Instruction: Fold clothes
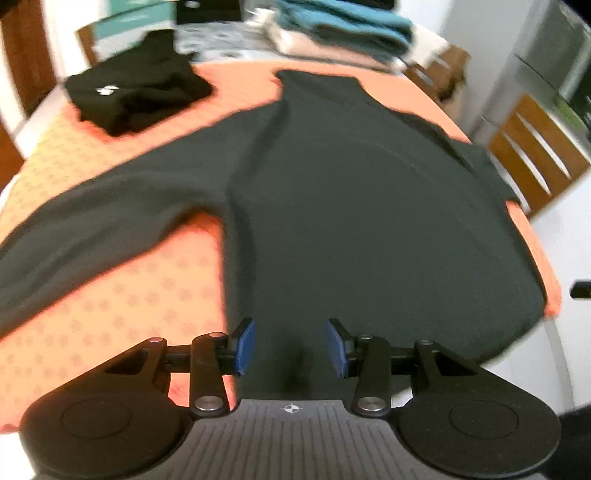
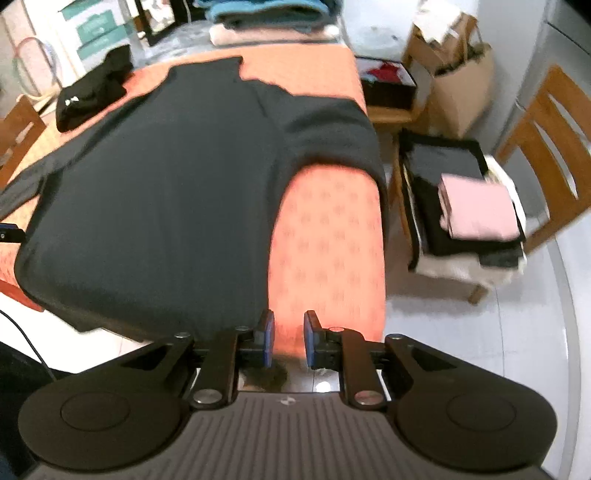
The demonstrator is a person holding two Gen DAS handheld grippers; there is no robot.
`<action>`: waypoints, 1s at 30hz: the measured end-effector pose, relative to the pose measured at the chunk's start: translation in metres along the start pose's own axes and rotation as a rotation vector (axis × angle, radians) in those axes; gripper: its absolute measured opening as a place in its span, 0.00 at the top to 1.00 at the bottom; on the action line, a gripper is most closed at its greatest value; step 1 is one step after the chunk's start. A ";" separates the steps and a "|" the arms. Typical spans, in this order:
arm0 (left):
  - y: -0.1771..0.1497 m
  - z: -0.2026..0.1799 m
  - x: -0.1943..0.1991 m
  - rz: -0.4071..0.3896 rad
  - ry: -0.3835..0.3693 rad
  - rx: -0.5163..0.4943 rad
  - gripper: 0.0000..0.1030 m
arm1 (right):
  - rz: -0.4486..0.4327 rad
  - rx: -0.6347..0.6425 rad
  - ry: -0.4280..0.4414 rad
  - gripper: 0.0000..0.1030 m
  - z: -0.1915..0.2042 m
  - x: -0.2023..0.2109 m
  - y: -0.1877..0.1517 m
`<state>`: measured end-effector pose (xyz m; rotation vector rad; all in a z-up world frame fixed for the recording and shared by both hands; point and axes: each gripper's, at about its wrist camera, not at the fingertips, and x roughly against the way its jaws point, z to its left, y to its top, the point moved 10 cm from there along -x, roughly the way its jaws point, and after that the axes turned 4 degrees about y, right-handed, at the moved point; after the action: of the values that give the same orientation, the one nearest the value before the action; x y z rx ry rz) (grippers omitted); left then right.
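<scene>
A dark long-sleeved shirt (image 1: 351,206) lies spread flat on the orange patterned table (image 1: 122,306), hem at the near edge, collar at the far end. It also shows in the right wrist view (image 2: 159,192), with its right sleeve hanging over the table's right edge. My left gripper (image 1: 290,345) is open and empty, just above the hem near the shirt's left side. My right gripper (image 2: 289,338) is open and empty at the table's near edge (image 2: 328,240), just right of the shirt's hem corner.
A folded black garment (image 1: 136,96) lies at the table's far left. Folded blue and pale clothes (image 1: 343,26) are stacked beyond the far end. To the right stand wooden chairs (image 2: 546,147), a low stand with folded clothes (image 2: 476,206) and a paper bag (image 2: 461,74).
</scene>
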<state>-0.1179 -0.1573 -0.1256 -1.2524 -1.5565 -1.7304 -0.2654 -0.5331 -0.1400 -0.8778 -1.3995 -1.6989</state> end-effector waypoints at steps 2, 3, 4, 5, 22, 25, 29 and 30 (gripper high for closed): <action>0.009 0.012 -0.001 -0.015 0.038 0.047 0.56 | -0.002 0.028 0.016 0.81 0.001 -0.004 0.017; 0.015 0.019 -0.002 -0.022 0.056 0.066 0.56 | -0.004 0.042 0.026 0.81 0.002 -0.006 0.026; 0.020 0.025 -0.002 -0.030 0.075 0.081 0.56 | -0.005 0.055 0.037 0.81 0.003 -0.008 0.034; 0.026 0.030 -0.002 -0.038 0.093 0.096 0.56 | -0.006 0.067 0.047 0.81 0.004 -0.010 0.041; 0.121 0.080 -0.020 -0.099 0.234 0.034 0.57 | 0.007 0.177 0.172 0.75 0.016 -0.044 0.116; 0.134 0.085 -0.031 -0.097 0.217 -0.010 0.57 | 0.013 0.159 0.173 0.72 0.030 -0.046 0.111; 0.146 0.099 -0.049 -0.083 0.203 -0.056 0.57 | 0.020 0.127 0.169 0.71 0.052 -0.049 0.103; 0.149 0.103 -0.053 -0.080 0.195 -0.072 0.57 | 0.019 0.114 0.165 0.71 0.059 -0.050 0.101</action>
<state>0.0625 -0.1041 -0.1049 -1.0323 -1.4598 -1.9121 -0.1503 -0.4808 -0.1264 -0.6704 -1.3568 -1.6214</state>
